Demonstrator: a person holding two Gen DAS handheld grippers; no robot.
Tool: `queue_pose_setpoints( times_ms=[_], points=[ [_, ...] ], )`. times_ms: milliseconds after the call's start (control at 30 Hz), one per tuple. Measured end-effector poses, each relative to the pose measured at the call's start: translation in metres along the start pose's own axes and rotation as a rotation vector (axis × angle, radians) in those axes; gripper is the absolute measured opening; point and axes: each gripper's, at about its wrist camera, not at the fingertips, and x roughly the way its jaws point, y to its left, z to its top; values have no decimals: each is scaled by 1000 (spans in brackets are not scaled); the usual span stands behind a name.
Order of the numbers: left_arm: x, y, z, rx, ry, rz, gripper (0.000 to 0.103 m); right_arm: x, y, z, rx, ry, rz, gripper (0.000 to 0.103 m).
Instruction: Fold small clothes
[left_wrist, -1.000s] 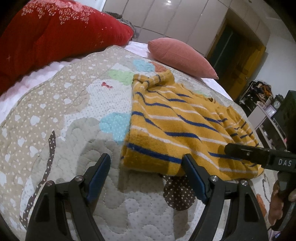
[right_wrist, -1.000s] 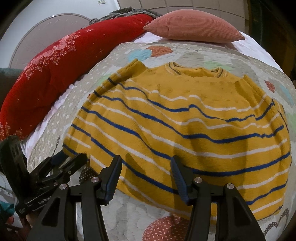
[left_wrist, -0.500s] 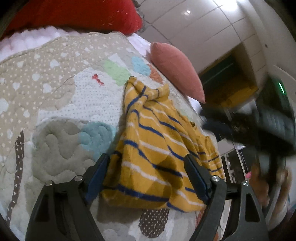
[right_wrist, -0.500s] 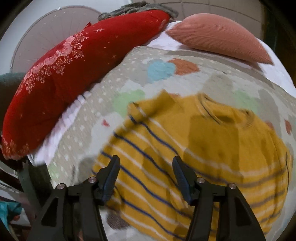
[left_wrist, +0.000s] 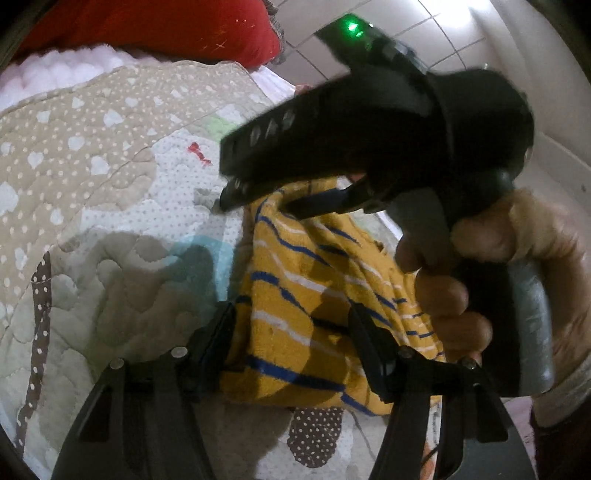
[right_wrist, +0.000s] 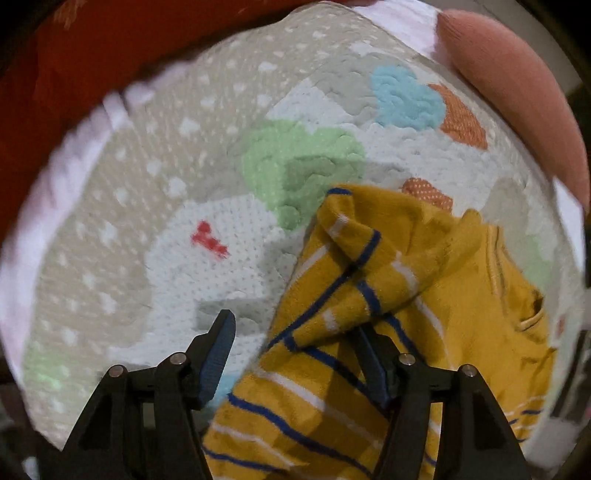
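A small mustard-yellow sweater (left_wrist: 295, 314) with blue and white stripes lies partly folded on a quilted bed cover (left_wrist: 92, 184). My left gripper (left_wrist: 295, 343) is open, its fingers on either side of the sweater's near hem corner. My right gripper (right_wrist: 295, 354) is open low over the sweater's (right_wrist: 369, 295) folded-over left sleeve and shoulder. In the left wrist view the right gripper's black body (left_wrist: 369, 129) and the hand holding it fill the upper right, just above the sweater's far edge.
A red floral pillow (left_wrist: 147, 26) lies at the head of the bed and a pink ribbed cushion (right_wrist: 517, 92) at the far right. The patchwork quilt (right_wrist: 166, 184) spreads to the left of the sweater.
The right gripper has swung across to the sweater's far left shoulder, close in front of the left camera. The left gripper has moved in around the hem. The sweater's left side looks bunched narrower.
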Motion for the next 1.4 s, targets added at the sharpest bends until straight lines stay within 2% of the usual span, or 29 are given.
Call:
queue_pose_setpoints(
  times_ms=[33, 100, 167, 267, 333, 433, 533, 700, 867, 967, 1067, 1200, 1400],
  points=[
    [-1, 0, 0, 1, 2, -7, 62, 1, 3, -1, -17, 2, -10, 68],
    [-4, 0, -1, 2, 5, -13, 62, 3, 2, -4, -42, 4, -28, 60],
    [-12, 1, -5, 6, -2, -13, 62, 2, 1, -12, -64, -14, -67, 41],
    [-25, -2, -10, 23, -23, 7, 62, -2, 5, -28, -101, -76, -109, 21],
    [-36, -7, -14, 37, -44, 36, 62, -14, 1, -39, -79, -141, -78, 15],
    [-55, -15, -20, 55, -73, 87, 64, -46, -28, -62, 12, -255, 34, 13],
    [-69, -26, -30, 82, -67, 117, 67, -81, -72, -85, 94, -357, 109, 13],
    [-64, -52, -43, 156, 13, 148, 67, -110, -175, -150, 257, -460, 138, 12],
    [-42, -88, -57, 243, 72, 149, 67, -84, -275, -227, 462, -466, 147, 12],
    [-29, -108, -65, 287, 98, 154, 67, -60, -310, -263, 556, -455, 199, 12],
    [-19, -124, -72, 329, 124, 162, 67, -35, -324, -286, 609, -453, 244, 12],
    [-7, -144, -78, 385, 149, 173, 67, -24, -327, -304, 642, -495, 303, 12],
    [11, -167, -74, 446, 166, 170, 68, -29, -330, -316, 655, -536, 311, 10]
  ],
)
